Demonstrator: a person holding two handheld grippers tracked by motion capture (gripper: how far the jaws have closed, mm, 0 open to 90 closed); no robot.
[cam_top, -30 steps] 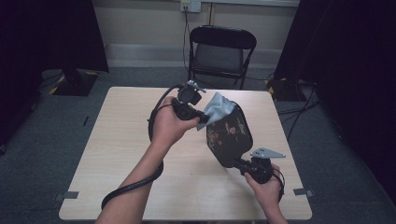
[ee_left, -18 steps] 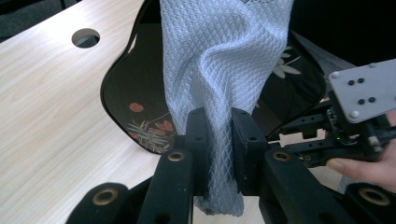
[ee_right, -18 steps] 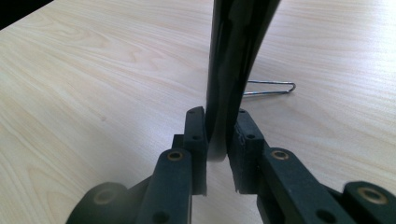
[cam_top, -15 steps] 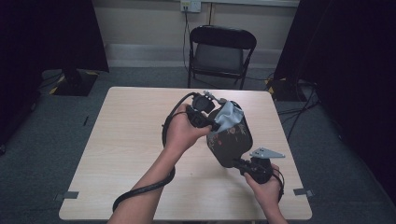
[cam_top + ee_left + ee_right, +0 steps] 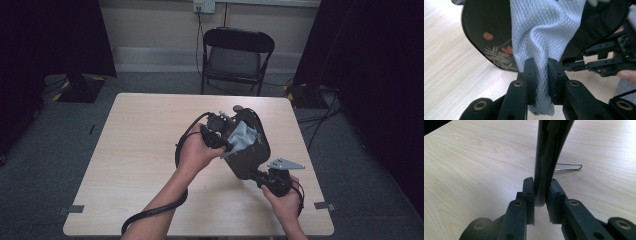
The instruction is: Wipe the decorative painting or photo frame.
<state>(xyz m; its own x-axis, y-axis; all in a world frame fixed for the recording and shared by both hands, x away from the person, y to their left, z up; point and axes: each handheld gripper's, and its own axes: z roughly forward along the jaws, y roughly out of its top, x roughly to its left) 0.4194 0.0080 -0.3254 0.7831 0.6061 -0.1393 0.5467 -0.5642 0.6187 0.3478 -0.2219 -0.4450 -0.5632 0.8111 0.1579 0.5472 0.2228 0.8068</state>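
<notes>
**Lacquered tray held on edge while a cloth presses its face**

Tray (image 5: 248, 152), black and glossy, stands lifted above the pale wooden worktop (image 5: 140, 150), right of its centre, tilted up on its edge. The left gripper view shows a painted sprig of red blossoms and pale leaves (image 5: 499, 53) on its dark face. The right gripper (image 5: 541, 195) clamps the tray's near rim, its jaws pressed to either side of the thin black edge, and the person's right hand (image 5: 285, 200) grips it near the worktop's front right corner. The left gripper (image 5: 541, 75) is closed on a bunched, pale blue waffle-weave cloth (image 5: 544, 32), which hangs up from between the jaws and lies against the tray's face. In the high view the left hand (image 5: 197, 150) holds that gripper beside the tray's upper left, the cloth spread over the surface there. A bent wire clip (image 5: 568, 167) lies flat on the worktop behind the tray in the right gripper view. A black folding chair (image 5: 235, 55) stands beyond the worktop's far edge.
</notes>
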